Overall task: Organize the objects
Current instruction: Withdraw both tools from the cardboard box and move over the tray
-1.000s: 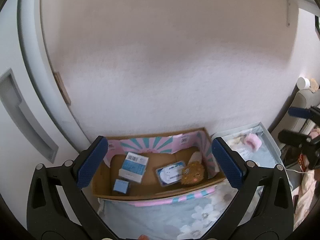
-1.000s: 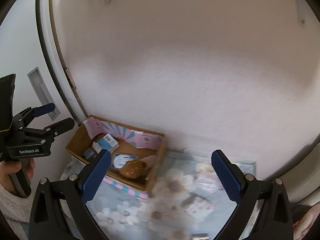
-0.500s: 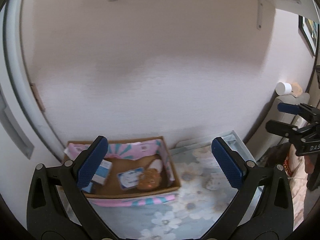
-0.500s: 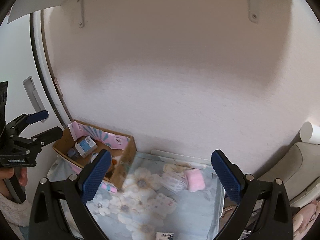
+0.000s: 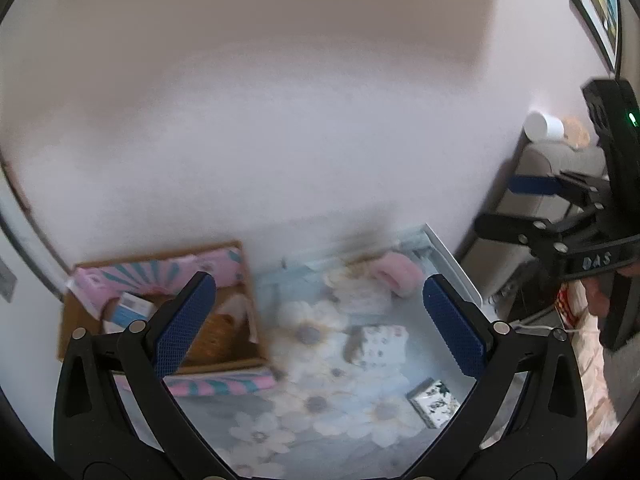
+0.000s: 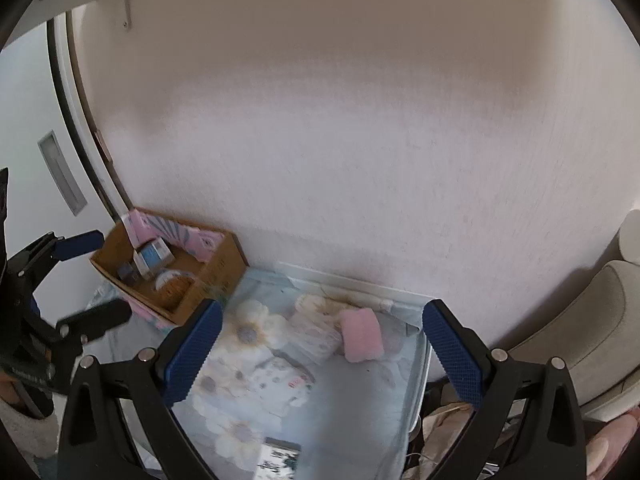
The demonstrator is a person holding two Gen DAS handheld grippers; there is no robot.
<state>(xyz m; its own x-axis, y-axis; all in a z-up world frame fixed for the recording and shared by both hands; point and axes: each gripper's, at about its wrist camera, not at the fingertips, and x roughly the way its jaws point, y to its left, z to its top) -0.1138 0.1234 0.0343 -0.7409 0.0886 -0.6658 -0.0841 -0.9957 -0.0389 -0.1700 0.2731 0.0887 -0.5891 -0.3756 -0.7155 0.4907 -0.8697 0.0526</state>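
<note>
A cardboard box [image 5: 250, 280] with pink and teal flaps stands at the table's back left against the wall. It holds a blue-white carton [image 5: 130, 308] and a brown round item [image 5: 218, 330]. On the floral cloth lie a pink soft item [image 5: 396, 274], a patterned packet [image 5: 380, 342] and a small dark-patterned packet [image 5: 434, 400]. My left gripper [image 5: 318, 308] hangs open and empty above the cloth, to the right of the box. My right gripper [image 6: 322, 320] is open and empty too, above the pink soft item [image 6: 362, 334] and a white packet [image 6: 288, 380].
The floral cloth [image 6: 352, 408] covers a white-rimmed table [image 5: 452, 260] set against a plain wall. A grey padded seat [image 6: 580, 320] stands to the right, with a white cylinder [image 5: 544, 128] on it. A white door [image 6: 60, 176] is left of the box [image 6: 224, 264].
Both views have swung from the box toward the right side of the table, bringing the pink item and the packets into sight. Both grippers stay open and empty.
</note>
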